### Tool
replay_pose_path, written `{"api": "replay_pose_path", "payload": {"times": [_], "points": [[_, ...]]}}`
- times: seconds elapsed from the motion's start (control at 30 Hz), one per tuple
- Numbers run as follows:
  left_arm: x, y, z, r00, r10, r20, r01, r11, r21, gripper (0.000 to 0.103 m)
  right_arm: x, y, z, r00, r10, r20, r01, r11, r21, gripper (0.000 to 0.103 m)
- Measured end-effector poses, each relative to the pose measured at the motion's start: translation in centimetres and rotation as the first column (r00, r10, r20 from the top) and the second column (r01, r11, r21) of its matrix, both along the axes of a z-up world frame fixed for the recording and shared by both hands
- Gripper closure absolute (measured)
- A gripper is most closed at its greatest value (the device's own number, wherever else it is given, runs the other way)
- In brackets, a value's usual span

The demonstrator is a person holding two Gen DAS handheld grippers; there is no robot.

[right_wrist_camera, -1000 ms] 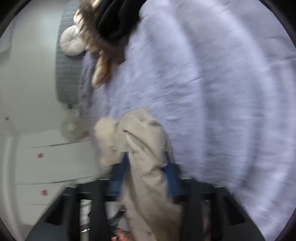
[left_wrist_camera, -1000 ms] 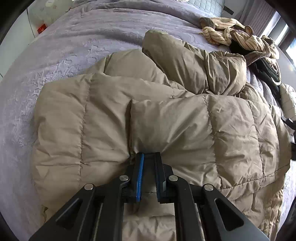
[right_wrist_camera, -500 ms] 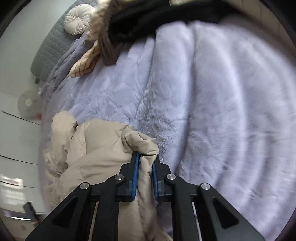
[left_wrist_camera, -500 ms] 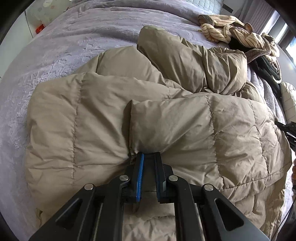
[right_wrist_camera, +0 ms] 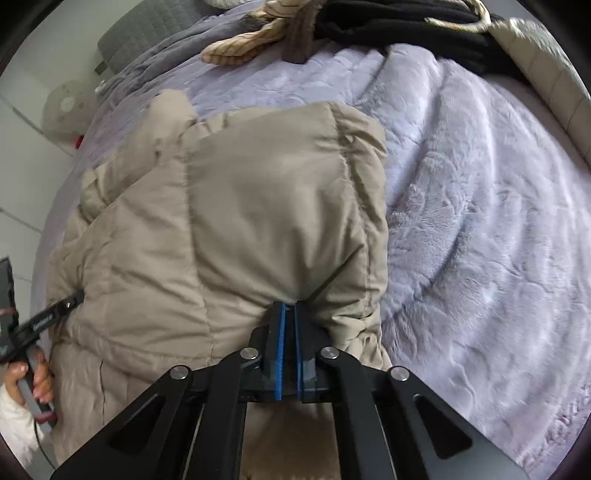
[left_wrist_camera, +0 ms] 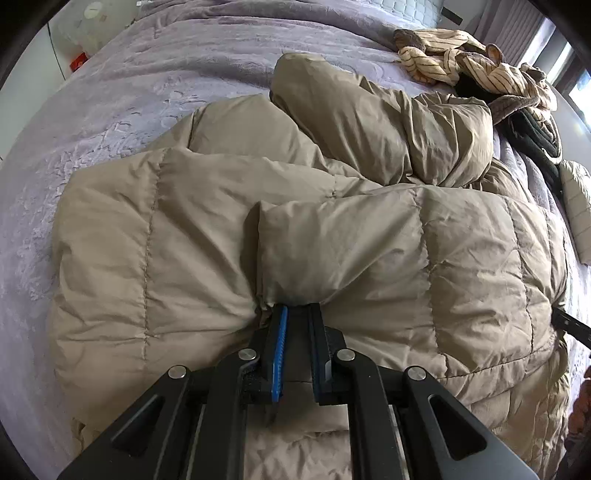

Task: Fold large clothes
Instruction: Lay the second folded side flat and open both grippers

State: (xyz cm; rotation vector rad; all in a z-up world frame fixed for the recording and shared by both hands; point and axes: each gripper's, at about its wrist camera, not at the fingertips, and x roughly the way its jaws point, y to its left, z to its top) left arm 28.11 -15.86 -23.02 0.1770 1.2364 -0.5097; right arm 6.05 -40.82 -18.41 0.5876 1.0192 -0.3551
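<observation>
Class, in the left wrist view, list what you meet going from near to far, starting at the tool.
Left tool → beige puffer jacket → purple blanket → grey headboard.

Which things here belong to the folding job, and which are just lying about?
In the job: the tan puffer coat; left hand-held gripper and right hand-held gripper, both clamped on it.

Lying about: striped garment, black clothes, purple blanket.
</observation>
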Motion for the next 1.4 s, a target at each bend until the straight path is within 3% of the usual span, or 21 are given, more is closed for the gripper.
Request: {"api": "replay_pose_path", "payload": {"times": [0.37, 0.67, 0.73, 0.8, 0.87, 0.97, 1.07, 1.1, 1.13, 1.17, 1.2, 1.27, 1.4], "points": [[-0.6, 3.0, 3.2, 0.999, 0.045, 0.002, -0.045, 0.998, 0.054, 0.09, 0.6, 0.9, 2.7, 0.999, -0.006, -0.047, 0.005, 1.0, -0.029, 0.098], [-4.4, 5.2, 5.3, 0.996, 0.073, -0.05, -0.069, 0.995, 0.075, 0.09, -1.8, 2.9, 4.4, 0.994, -0.018, -0.105, 0.022, 0.999, 0.036, 0.095], [-5.6, 5.5, 5.7, 0.995, 0.077, -0.063, -0.071, 0.994, 0.084, 0.09, -2.4, 3.5, 4.9, 0.994, -0.019, -0.112, 0.025, 0.998, 0.051, 0.088], [-6.5, 5.6, 6.1, 0.995, 0.077, -0.066, -0.07, 0.993, 0.098, 0.09, -2.9, 4.1, 5.4, 0.993, -0.015, -0.113, 0.022, 0.998, 0.054, 0.056], [-7.5, 5.7, 6.6, 0.995, 0.072, -0.063, -0.064, 0.991, 0.118, 0.09, -3.5, 4.9, 6.3, 0.994, -0.009, -0.107, 0.014, 0.998, 0.053, 0.041], [-8.6, 6.2, 7.3, 0.996, 0.074, -0.052, -0.066, 0.989, 0.131, 0.09, -4.2, 6.0, 7.3, 0.994, 0.008, -0.109, -0.003, 0.999, 0.051, 0.04], [-9.3, 6.7, 7.8, 0.995, 0.088, -0.054, -0.08, 0.989, 0.126, 0.09, -5.1, 6.7, 8.1, 0.995, 0.016, -0.101, -0.01, 0.998, 0.064, 0.028], [-9.6, 6.9, 8.1, 0.994, 0.092, -0.049, -0.085, 0.988, 0.129, 0.087, -5.4, 6.9, 8.4, 0.995, 0.016, -0.096, -0.01, 0.998, 0.068, 0.027], [-9.8, 7.0, 8.2, 0.994, 0.097, -0.048, -0.09, 0.987, 0.132, 0.073, -5.8, 7.0, 8.7, 0.996, 0.016, -0.092, -0.009, 0.997, 0.073, 0.027], [-10.1, 7.2, 8.5, 0.994, 0.104, -0.044, -0.097, 0.986, 0.139, 0.021, -6.1, 7.1, 8.9, 0.996, 0.015, -0.091, -0.008, 0.997, 0.078, 0.027], [-10.4, 7.3, 8.9, 0.993, 0.118, -0.025, -0.112, 0.981, 0.155, 0.001, -6.4, 7.2, 9.1, 0.996, 0.015, -0.087, -0.008, 0.996, 0.084, 0.024], [-11.0, 7.4, 9.8, 0.993, 0.115, 0.021, -0.117, 0.979, 0.165, 0.001, -6.8, 7.3, 9.5, 0.997, 0.02, -0.079, -0.013, 0.996, 0.09, 0.023], [-12.0, 7.6, 10.9, 0.992, 0.125, 0.024, -0.127, 0.975, 0.179, 0.0, -7.5, 7.6, 10.2, 0.997, 0.029, -0.065, -0.023, 0.996, 0.091, 0.02]]}}
